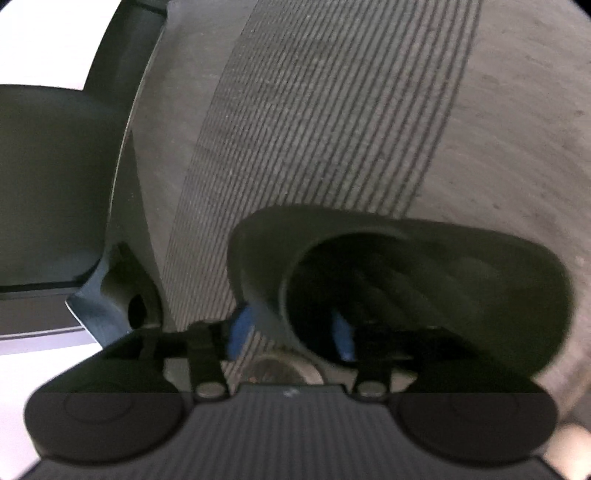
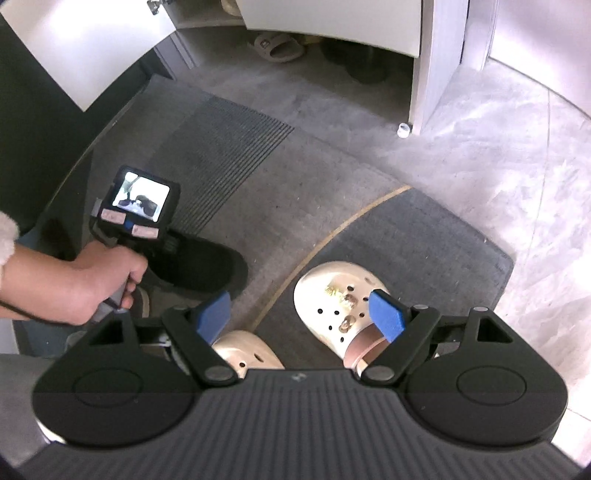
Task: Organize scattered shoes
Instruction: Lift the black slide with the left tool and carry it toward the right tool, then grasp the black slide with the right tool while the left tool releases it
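Two views, listed in turn. Left wrist: left gripper (image 1: 291, 332) low over a black shoe (image 1: 424, 295) on a ribbed grey mat (image 1: 314, 129); one blue pad (image 1: 240, 328) sits outside the collar, the other inside the opening, apparently not pressing, though blur limits certainty. Right wrist: right gripper (image 2: 301, 314) spread wide and empty above two cream clogs (image 2: 332, 295) with charms, one on a dark mat (image 2: 424, 240). A hand (image 2: 74, 284) holds the left gripper at the black shoe. Beige slippers (image 2: 277, 46) lie under a white cabinet (image 2: 332, 22).
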Motion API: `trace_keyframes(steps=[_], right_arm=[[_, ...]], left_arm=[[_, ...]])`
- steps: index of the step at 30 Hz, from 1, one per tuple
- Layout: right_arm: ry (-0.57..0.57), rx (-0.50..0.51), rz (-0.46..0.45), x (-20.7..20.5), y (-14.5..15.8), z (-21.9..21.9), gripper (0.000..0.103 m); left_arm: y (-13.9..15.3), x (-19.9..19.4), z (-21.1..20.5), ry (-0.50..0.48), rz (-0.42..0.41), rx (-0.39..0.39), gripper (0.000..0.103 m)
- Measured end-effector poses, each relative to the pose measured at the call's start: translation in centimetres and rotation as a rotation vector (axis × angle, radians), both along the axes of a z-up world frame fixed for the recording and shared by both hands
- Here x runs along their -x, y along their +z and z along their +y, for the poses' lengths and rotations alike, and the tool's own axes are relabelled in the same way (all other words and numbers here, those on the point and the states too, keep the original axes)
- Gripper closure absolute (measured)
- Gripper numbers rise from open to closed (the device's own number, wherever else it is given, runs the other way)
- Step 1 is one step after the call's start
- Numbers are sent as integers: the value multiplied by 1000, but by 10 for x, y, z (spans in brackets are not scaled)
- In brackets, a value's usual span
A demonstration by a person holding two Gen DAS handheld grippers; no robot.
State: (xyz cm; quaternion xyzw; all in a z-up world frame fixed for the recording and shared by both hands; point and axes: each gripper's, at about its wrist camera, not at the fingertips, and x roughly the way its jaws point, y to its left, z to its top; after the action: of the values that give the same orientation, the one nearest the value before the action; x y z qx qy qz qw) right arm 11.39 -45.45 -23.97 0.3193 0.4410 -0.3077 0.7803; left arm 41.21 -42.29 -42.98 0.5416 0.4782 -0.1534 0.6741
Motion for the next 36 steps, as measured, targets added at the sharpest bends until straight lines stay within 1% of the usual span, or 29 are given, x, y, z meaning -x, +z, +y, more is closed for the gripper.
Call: trace_keyframes(steps=[1, 2, 5, 7, 9, 11, 12, 13, 14, 16, 18, 23, 24, 25, 26, 28, 31, 32, 33, 34, 36], right_arm=[[-3, -7, -12, -1, 7, -4, 19], [0, -14, -26, -2, 14, -7, 19], [46, -24, -63, -9, 37, -15, 19], [94, -19, -91, -15, 54, -22, 19], [127, -21, -126, -22, 73, -29, 19], [166, -30, -148, -30, 93, -35, 19], [211, -19, -158, -38, 108, -37, 19], [237, -8, -158, -42, 115, -36, 19], [255, -1, -157, -46, 120, -36, 19], [305, 19, -149, -61, 125, -30, 19], [318, 24, -144, -73, 121, -24, 19], [271, -22, -143, -122, 70, 1, 19], [265, -33, -144, -139, 51, 9, 19], [266, -33, -142, -155, 33, 16, 19], [266, -30, -141, -160, 25, 18, 19], [258, -39, -151, -188, -8, 26, 19], [264, -119, -186, -224, -52, 32, 20], [264, -143, -191, -233, -64, 33, 23], [257, -191, -195, -250, -86, 36, 29], [244, -238, -194, -266, -109, 39, 31], [229, -267, -189, -279, -131, 43, 33]], left_arm=[[10, 1, 1, 7, 7, 11, 33], [28, 0, 5, 27, 29, 31, 33], [87, 1, 14, 72, 46, 87, 34], [130, 6, 20, 102, 33, 126, 33], [193, 1, 31, 197, -14, 177, 32], [239, -6, 45, 321, -27, 233, 29], [250, -8, 50, 347, -34, 252, 25], [261, -9, 54, 373, -41, 272, 23], [273, -13, 63, 399, -34, 315, 23], [275, -18, 74, 380, -25, 362, 23], [273, -23, 85, 347, -26, 410, 22], [246, -64, 124, 298, 1, 487, 22], [242, -71, 131, 281, 1, 487, 22], [242, -70, 130, 276, -2, 485, 22], [239, -76, 142, 274, -6, 490, 22], [236, -82, 155, 274, -7, 496, 22], [225, -96, 171, 290, 34, 500, 23], [225, -103, 173, 307, 54, 521, 23], [226, -109, 175, 324, 73, 543, 23], [230, -115, 178, 326, 72, 581, 23], [240, -126, 183, 323, 69, 649, 23]])
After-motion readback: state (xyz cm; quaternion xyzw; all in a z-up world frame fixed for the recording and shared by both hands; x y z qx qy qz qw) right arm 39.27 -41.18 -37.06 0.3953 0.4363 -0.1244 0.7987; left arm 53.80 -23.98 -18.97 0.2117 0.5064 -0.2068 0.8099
